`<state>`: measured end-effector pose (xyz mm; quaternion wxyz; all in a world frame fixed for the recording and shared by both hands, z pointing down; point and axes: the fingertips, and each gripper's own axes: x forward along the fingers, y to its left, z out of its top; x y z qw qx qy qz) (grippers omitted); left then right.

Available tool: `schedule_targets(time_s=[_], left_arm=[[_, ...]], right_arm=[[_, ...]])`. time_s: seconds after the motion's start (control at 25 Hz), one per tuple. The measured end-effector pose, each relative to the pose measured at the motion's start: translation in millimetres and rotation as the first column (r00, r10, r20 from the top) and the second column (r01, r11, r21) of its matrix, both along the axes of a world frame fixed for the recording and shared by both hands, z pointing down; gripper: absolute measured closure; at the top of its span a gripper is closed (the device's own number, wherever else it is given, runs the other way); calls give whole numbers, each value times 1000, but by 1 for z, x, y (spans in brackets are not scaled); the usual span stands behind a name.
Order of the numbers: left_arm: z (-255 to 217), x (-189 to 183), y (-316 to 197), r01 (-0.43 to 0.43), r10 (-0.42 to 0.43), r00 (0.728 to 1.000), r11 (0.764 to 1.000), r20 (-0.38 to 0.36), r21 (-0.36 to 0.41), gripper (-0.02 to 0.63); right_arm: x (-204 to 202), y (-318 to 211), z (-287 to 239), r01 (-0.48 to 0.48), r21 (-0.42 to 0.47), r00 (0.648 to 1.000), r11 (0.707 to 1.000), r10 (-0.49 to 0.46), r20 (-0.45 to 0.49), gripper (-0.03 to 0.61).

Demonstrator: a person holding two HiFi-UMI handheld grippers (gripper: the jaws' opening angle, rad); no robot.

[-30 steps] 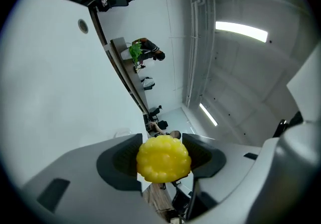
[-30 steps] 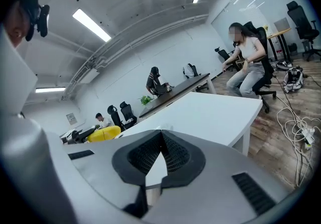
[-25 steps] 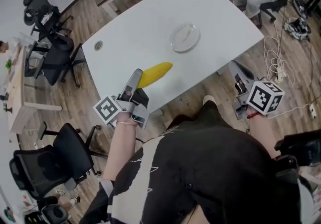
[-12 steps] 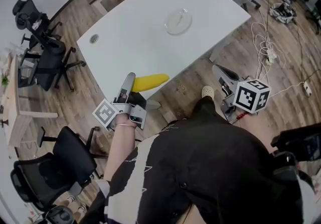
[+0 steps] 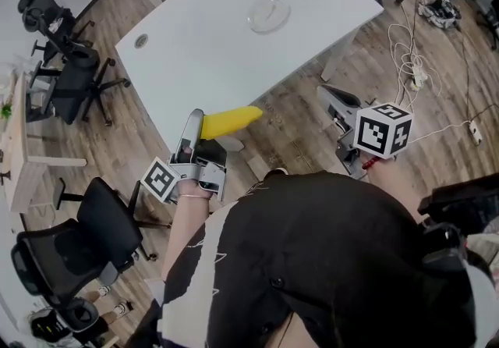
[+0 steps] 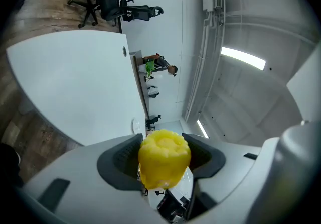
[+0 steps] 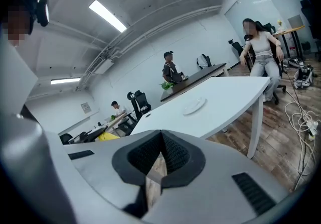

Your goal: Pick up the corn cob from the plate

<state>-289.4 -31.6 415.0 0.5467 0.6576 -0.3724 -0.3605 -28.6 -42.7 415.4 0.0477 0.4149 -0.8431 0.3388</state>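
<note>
Yellow corn cob is clamped crosswise in the left hand-held gripper. In the left gripper view its blunt end fills the gap between the two dark pads, which press on it from both sides, so the jaws stand fairly wide around it. From the head view the cob is lifted clear of the white tabletop. It hangs just off the near edge, over the wooden floor, with its tapered end pointing to the right.

The clear plate lies on the far part of the tabletop, well apart from the cob.

The right hand-held gripper hangs over the floor to the right of the tabletop. Its pads meet at the tips and nothing sits between them. It points towards the tabletop, and the plate shows in its own view beyond the jaws.

Black office chairs stand to the left of the tabletop. White cables trail over the floor on the right, and a seated person is at the far corner.
</note>
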Motion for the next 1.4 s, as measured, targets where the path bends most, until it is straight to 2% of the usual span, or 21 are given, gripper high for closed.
schedule_targets(time_s=[0.28,0.56,0.84,1.12,1.4], left_arm=[[-2,34,50,103,-103,994,995,-41,-15,365],[5,102,112,163,-165,984,986,-70,-28,365],[4,125,135,197,-201,974,979,-103,-51,365],[16,162,173,194,-199,973,979,-115,-56,365],[17,181,182,168,-174,977,984,-125,-56,365]], right_arm=[[24,29,7,100,-20,995,995,-100,2,563],[93,69,13,132,-15,991,991,-132,12,563],[115,79,12,153,-33,988,988,-154,-1,563],[148,113,22,152,-20,988,988,-153,-20,563],[163,120,18,131,-2,991,991,-131,-22,563]])
